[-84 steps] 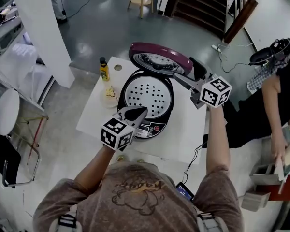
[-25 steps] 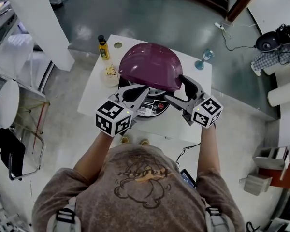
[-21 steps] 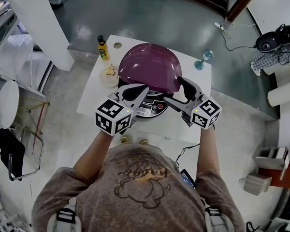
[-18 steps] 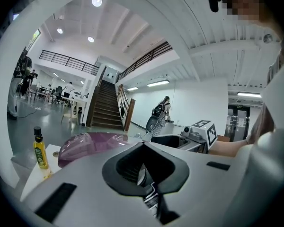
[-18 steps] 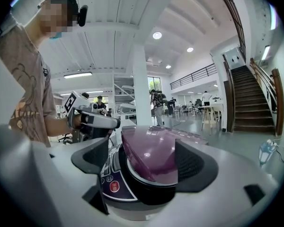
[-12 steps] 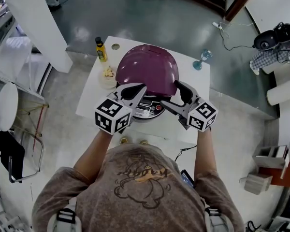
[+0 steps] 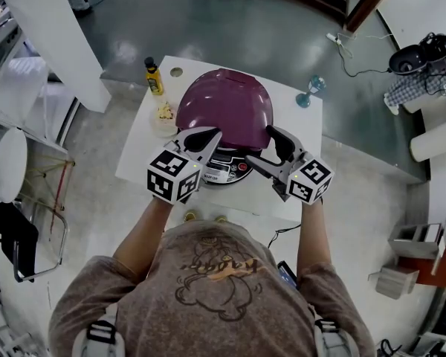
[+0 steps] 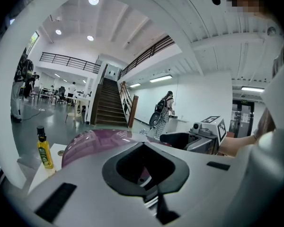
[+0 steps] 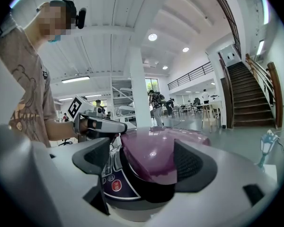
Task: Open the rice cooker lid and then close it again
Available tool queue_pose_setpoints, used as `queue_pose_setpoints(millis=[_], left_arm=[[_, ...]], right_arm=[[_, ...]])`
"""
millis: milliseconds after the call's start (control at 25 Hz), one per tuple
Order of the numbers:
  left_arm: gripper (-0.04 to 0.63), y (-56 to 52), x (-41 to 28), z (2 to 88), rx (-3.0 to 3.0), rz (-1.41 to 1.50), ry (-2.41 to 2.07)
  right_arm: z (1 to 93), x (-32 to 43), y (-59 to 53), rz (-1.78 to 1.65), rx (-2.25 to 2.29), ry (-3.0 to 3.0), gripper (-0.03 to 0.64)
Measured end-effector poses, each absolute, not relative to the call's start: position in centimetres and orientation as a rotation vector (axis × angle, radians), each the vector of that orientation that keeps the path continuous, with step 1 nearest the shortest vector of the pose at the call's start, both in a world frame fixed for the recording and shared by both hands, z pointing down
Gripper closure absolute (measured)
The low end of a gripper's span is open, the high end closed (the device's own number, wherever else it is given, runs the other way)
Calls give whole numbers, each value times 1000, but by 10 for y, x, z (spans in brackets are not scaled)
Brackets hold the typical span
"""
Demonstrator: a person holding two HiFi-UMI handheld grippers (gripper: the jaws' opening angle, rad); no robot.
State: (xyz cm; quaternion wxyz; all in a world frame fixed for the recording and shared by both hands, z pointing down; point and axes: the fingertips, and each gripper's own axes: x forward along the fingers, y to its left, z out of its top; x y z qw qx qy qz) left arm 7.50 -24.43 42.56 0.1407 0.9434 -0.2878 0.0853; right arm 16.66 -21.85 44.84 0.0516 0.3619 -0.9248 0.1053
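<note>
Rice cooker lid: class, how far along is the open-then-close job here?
Done: the lid, open earlier, is down over the cooker. In hand: the right gripper straddles its front edge, jaws apart, just closing slightly; the left gripper is shut beside it. Left: whether it has latched cannot be told; then withdraw.

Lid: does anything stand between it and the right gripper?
Nothing visible does. The right gripper, open with its jaws just closing a little, is at the front edge of the lid, which shows between them. The bottle and the glass stand off to the sides.
</note>
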Motion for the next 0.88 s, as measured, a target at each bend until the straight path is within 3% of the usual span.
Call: queue_pose_setpoints(millis=[880], left_arm=[[575,-243,75,446,2688,342,-818]], right_arm=[[461,171,-220,418,1207,-2804,264]])
